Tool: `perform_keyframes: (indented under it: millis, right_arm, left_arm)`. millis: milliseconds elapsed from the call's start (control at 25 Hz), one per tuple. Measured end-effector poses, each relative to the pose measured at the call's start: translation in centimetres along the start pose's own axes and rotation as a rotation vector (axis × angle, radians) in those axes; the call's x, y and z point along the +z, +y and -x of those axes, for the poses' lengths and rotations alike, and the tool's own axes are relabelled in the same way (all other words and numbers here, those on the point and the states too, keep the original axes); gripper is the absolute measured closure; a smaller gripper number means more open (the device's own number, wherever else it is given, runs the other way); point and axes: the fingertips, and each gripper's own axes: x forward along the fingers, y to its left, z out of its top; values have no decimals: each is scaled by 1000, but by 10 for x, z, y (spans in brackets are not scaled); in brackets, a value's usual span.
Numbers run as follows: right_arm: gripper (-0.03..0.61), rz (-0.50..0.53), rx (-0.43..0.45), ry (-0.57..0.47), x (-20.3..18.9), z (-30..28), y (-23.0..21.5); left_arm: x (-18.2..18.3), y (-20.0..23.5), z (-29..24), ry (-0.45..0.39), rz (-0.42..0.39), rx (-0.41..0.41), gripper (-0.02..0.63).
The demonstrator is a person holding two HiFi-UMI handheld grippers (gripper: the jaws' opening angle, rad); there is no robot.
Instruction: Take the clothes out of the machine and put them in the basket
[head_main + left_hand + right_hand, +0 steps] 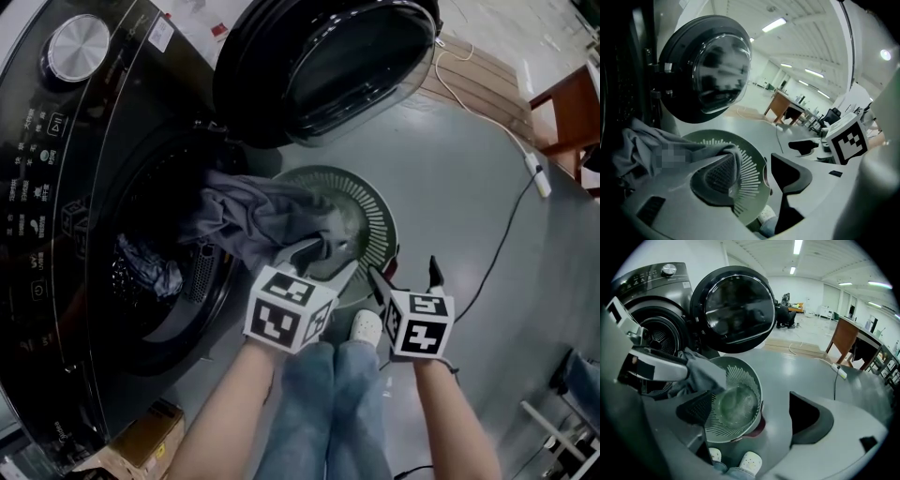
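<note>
Washing machine (56,187) stands at left with its round door (328,66) swung fully open on the far side of the drum opening (155,309). Inside the drum lies a dark crumpled piece of clothing (150,264). A grey garment (253,216) trails out over the drum's lip and stretches right, its free end reaching across the machine-side rim of the green slatted basket (380,220), which sits on the floor just beside the machine. The left gripper (330,255) is at that free end: its jaws stand apart, the cloth lying against the tip of one jaw and not pinched between them. The right gripper (403,270) hangs just right of it over the basket's near edge, jaws spread wide with only the basket seen between them. The person's jeans (328,394) and light shoe (366,326) are directly near the basket. A white cable (511,216) runs across the grey floor at right, well apart. A cardboard box (141,441) sits at near left beside the machine.
</note>
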Motion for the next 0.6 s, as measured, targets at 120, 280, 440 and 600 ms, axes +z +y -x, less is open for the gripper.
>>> perform_keyframes:
  millis: [120,280,440,600]
  right_arm:
    - [64,5,5,0,0,0,3]
    - [66,9,10,1,0,-1,7]
    - [67,20,15,7,-1,-2,13]
    - [69,34,28,12,-1,-2,23]
  left_arm:
    - [-12,17,3,23,20,71,336]
    - [-27,45,12,53,21,169,318]
    - [-36,82,30,88,-27,301,288]
    - [-40,122,51,123,-82,450,253]
